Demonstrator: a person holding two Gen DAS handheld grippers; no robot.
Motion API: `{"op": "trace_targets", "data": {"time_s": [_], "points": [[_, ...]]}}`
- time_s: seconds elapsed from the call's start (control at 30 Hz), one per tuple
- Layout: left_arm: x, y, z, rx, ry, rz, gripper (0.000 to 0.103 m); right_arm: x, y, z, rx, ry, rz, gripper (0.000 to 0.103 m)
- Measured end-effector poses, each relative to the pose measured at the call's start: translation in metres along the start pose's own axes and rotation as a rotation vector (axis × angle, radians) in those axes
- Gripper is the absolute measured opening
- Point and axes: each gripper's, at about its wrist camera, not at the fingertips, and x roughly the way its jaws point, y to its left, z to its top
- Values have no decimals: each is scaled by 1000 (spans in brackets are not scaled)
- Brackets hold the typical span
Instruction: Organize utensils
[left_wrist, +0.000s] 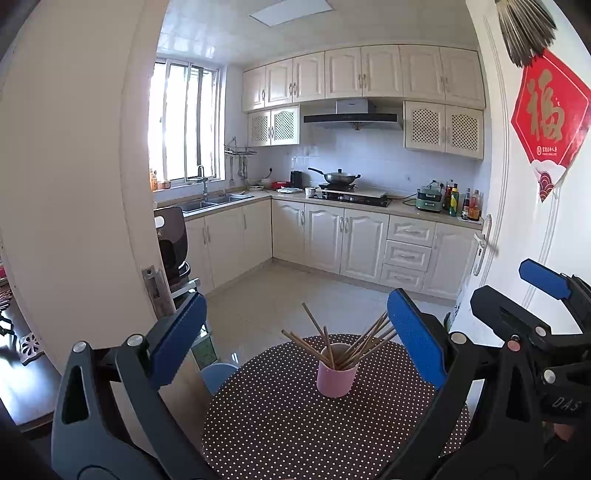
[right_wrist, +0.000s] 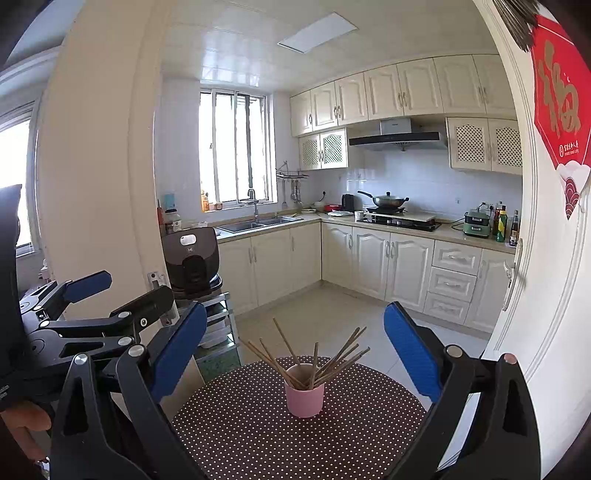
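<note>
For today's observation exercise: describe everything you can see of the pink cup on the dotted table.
The pink cup is a plain, smooth, handleless cylinder, matte like plastic or ceramic. It stands upright near the middle of the round polka-dot table, holding a fanned bundle of wooden chopsticks that lean against its rim. Nothing else touches it; both grippers are open and apart from it.
</note>
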Motion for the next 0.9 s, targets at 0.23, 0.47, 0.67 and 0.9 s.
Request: {"op": "trace_targets", "data": {"time_s": [0.23, 0.47, 0.67, 0.9], "points": [[1, 0, 1, 3, -4, -2, 96, -2, -2, 1, 0, -4, -1, 93], [0, -1, 1, 3, -6, -1, 96, -3, -3, 2, -2, -6, -2, 93], [0, -1, 1, 3, -5, 0, 96, -2, -4, 2, -3, -4, -2, 93], [0, 0, 3, -1, -6, -2, 96, -1, -6, 2, -2, -2, -4, 93]]}}
